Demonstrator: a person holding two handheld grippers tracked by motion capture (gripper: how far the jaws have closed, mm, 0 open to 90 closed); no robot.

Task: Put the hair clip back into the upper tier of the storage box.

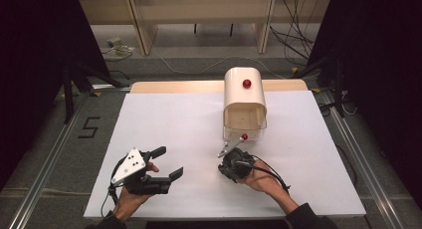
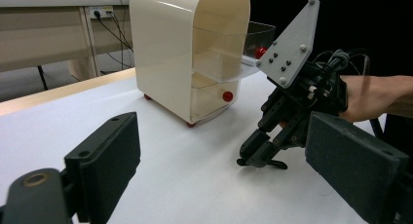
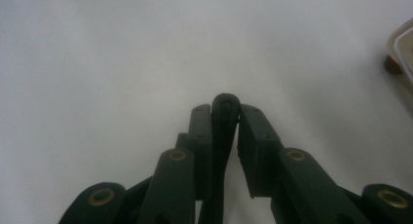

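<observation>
Two grippers: both sit in the lower half of the high view, on a white surface point(image 1: 164, 114).
Left gripper point(image 1: 166, 165): spread wide and holding nothing, low at the lower left of the high view; its two black jaws stand far apart at the bottom corners of the left gripper view.
Right gripper point(image 1: 230, 169): lower centre of the high view, tipped down toward the surface just in front of the drawer unit; in the right gripper view point(image 3: 225, 112) the jaws are pressed close around a thin dark upright piece, which I cannot identify.
Drawer unit point(image 1: 244, 97): a small cream cabinet with a rounded top, upper centre of the high view, with two clear drawers with red knobs.
Upper drawer point(image 2: 255, 36): pulled out toward the person, its red knob point(image 2: 261, 52) just behind the right gripper's grey plate in the left gripper view.
Lower drawer point(image 2: 214, 95): looks pushed in, its knob point(image 2: 227, 96) flush with the front.
Contents: the open drawer appears empty.
Progress: opening seems done; whatever goes in, and shutting it, is left.
</observation>
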